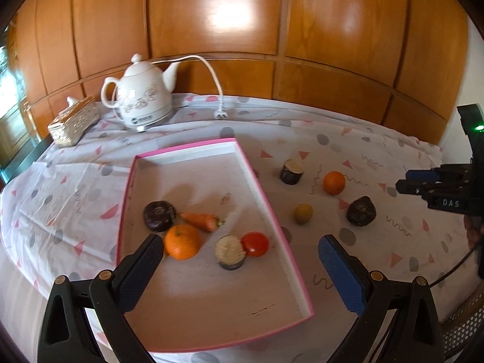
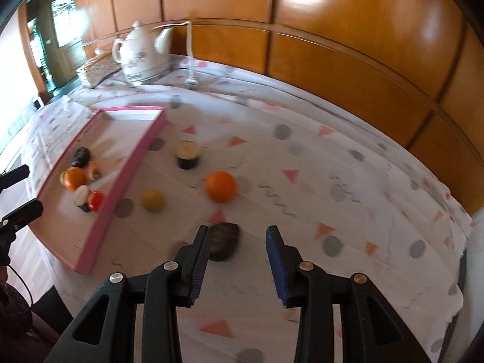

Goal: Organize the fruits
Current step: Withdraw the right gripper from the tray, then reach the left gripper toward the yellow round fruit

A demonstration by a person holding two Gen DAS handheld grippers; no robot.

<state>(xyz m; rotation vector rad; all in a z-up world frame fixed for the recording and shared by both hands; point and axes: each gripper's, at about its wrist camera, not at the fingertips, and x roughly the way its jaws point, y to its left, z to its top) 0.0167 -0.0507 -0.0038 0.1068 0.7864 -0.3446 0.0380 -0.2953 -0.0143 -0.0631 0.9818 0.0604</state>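
Note:
A pink-rimmed tray (image 1: 187,148) holds a dark purple fruit (image 1: 158,215), a carrot (image 1: 201,220), an orange (image 1: 182,241), an eggplant stub (image 1: 230,251) and a tomato (image 1: 255,243). My left gripper (image 1: 240,242) hovers open over the tray's near part, holding nothing. On the cloth to the right lie another eggplant stub (image 2: 188,154), an orange (image 2: 220,186), a small yellow fruit (image 2: 152,200) and a dark fruit (image 2: 224,242). My right gripper (image 2: 237,236) is open above that dark fruit, which sits by its left finger (image 2: 201,242); the pads do not press it.
A white kettle (image 1: 142,93) with cord and plug (image 1: 220,114) stands at the back left, beside a gold tissue box (image 1: 74,124). A wooden panel wall (image 1: 272,30) runs behind the table. The patterned cloth (image 2: 332,181) drops off at the near and right edges.

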